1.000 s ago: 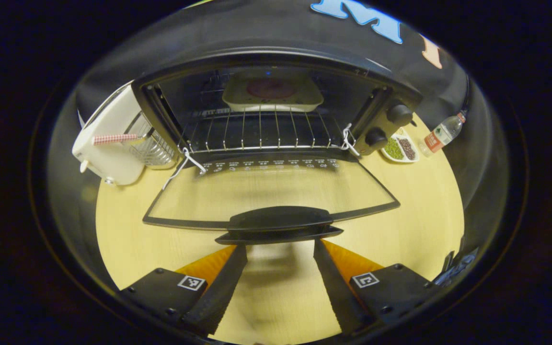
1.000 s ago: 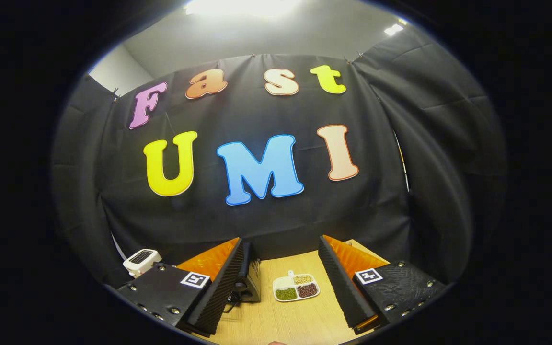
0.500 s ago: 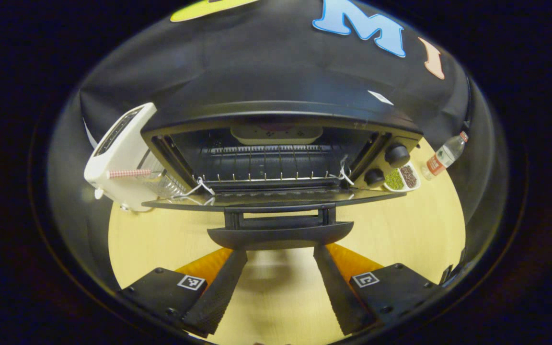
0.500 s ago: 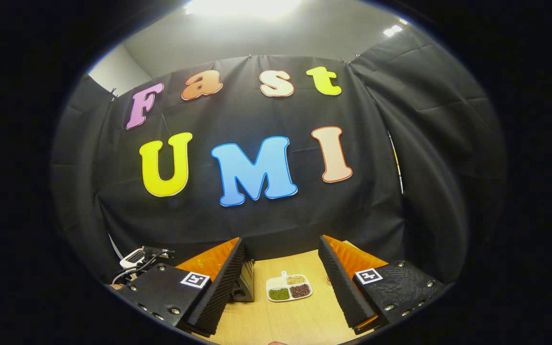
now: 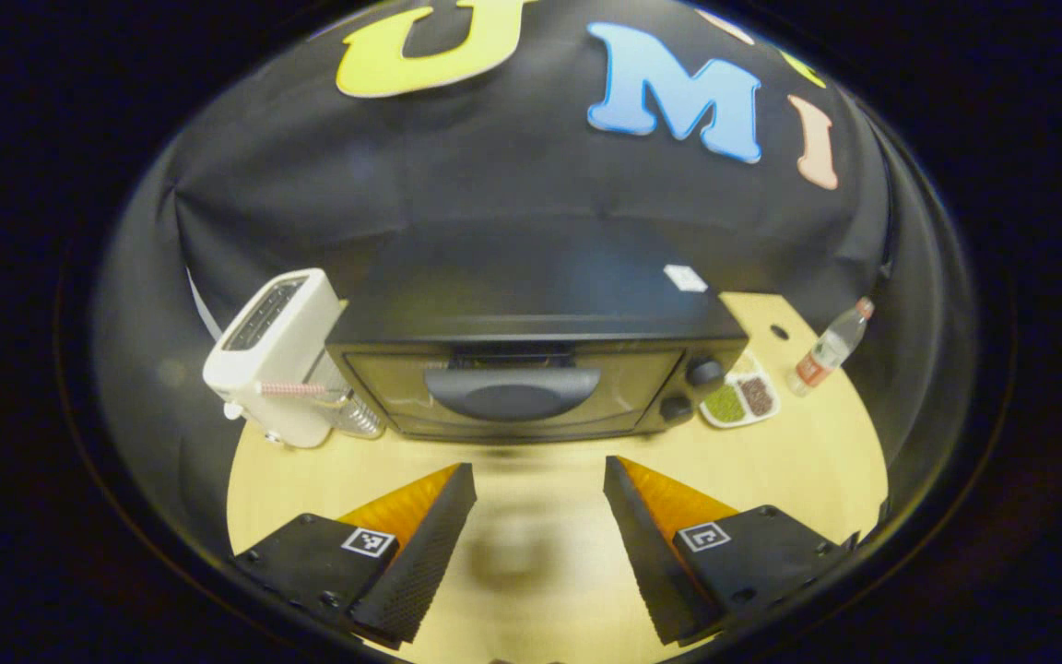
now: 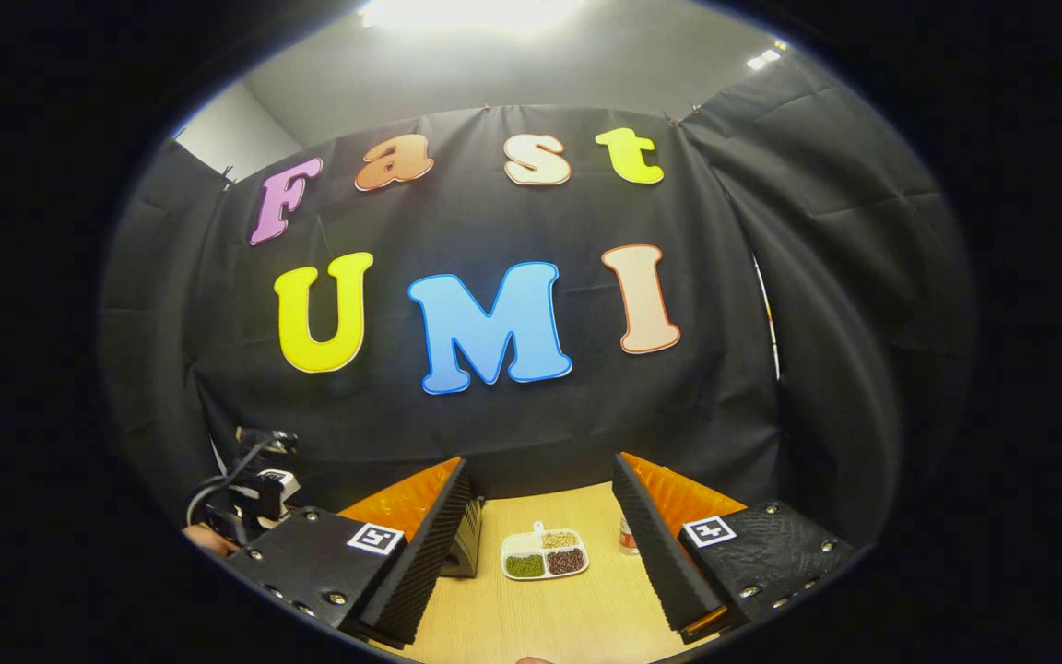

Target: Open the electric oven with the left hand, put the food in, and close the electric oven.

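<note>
Swung up since half a second ago, the black box-shaped electric oven [image 5: 531, 369] now has its glass door shut, standing mid-desk beyond the left tongs [image 5: 538, 544], whose fingers are apart and empty. Its broad curved handle [image 5: 513, 392] looks rigid and smooth, the natural hold; the door seems stiff and hinged low. A white plastic toaster [image 5: 273, 355] stands beside it; the right tongs [image 6: 540, 544] gape over the pale wooden desk [image 6: 568, 618].

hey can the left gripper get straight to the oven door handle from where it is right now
Probably yes. The left gripper is open and points at the oven door handle, with only bare table between them. The toaster stands off to one side of that path.
</note>
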